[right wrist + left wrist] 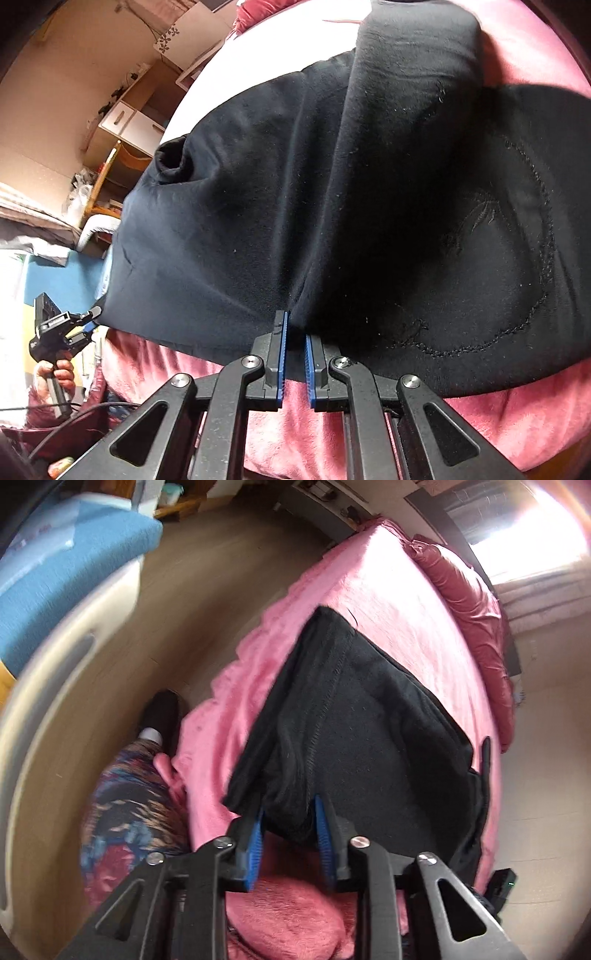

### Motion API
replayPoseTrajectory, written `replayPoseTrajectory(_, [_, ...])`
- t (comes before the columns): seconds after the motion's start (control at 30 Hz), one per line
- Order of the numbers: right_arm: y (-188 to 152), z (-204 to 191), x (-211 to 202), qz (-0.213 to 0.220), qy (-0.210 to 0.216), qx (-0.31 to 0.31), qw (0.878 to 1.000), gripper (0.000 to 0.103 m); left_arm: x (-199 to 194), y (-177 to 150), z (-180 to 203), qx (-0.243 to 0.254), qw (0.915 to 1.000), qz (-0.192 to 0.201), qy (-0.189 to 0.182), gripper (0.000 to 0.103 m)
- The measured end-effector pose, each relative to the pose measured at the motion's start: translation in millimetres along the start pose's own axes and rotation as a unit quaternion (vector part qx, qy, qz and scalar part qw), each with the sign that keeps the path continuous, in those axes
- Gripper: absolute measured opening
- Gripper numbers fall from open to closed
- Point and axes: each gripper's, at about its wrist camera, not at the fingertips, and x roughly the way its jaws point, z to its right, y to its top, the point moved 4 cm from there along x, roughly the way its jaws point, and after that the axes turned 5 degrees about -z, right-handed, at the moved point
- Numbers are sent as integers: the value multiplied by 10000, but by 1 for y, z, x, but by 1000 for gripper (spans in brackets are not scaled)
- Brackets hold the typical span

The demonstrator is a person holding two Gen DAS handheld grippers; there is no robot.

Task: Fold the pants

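Inspector A: The black pants lie on the pink bed cover. The left gripper pinches a bunched edge at the bed's near side; its jaws are partly closed on cloth.

Inspector B: The right gripper grips the same near hem, jaws nearly together. Judged purpose: lifting both corners to fold away.
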Motion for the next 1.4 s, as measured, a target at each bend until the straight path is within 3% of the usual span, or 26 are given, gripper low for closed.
replayPoseTrajectory(0.1, [2, 5, -17, -22, 43, 84, 10000, 35, -25, 9, 13, 236, 9948, 608, 779, 29])
replayPoseTrajectory(0.13, [4, 6, -25, 42, 24, 82, 10000, 36, -33, 11, 21, 380, 9920, 810, 885, 29])
replayPoseTrajectory(0.27, [25, 15, -77, 591, -283, 75, 9978, 37, -41, 10, 68, 1065, 9853, 1180, 621, 29])
replayPoseTrajectory(0.37, [55, 19, -103, 1052, -687, 125, 9920, 40, -15, -1, 114, 1815, 9789, 897, 282, 29])
replayPoseTrajectory(0.5, [107, 22, -105, 1309, -1264, 219, 9831, 53, 32, -28, 165, 2650, 9638, 304, -14, 29])
replayPoseTrajectory(0.73, [187, 13, -62, 1210, -2068, 234, 9706, 69, 89, -77, 220, 3784, 9250, -333, 134, 29])
replayPoseTrajectory(0.93, [238, 27, -26, 733, -2940, 162, 9529, 71, 106, -92, 224, 3868, 9199, -600, 256, 29])
replayPoseTrajectory(0.97, [243, 30, -20, 630, -3122, 131, 9478, 71, 110, -93, 225, 3853, 9202, -639, 265, 29])
replayPoseTrajectory(1.0, [245, 33, -15, 543, -3240, 87, 9445, 60, 113, -94, 227, 3847, 9202, -665, 274, 29])
replayPoseTrajectory(1.03, [246, 36, -13, 460, -3371, 54, 9403, 38, 114, -95, 227, 3851, 9200, -677, 285, 29])
replayPoseTrajectory(1.07, [246, 40, -11, 375, -3504, 31, 9359, 30, 117, -95, 230, 3861, 9195, -683, 294, 30])
replayPoseTrajectory(1.13, [245, 42, -17, 439, -3349, 44, 9412, 8, 121, -95, 232, 3884, 9185, -676, 315, 30])
replayPoseTrajectory(1.27, [235, 41, -66, 1052, -2807, 238, 9537, 7, 126, -101, 236, 3962, 9153, -653, 317, 30])
replayPoseTrajectory(1.4, [212, 55, -129, 1732, -2165, 686, 9583, 7, 125, -109, 241, 4059, 9113, -627, 288, 30])
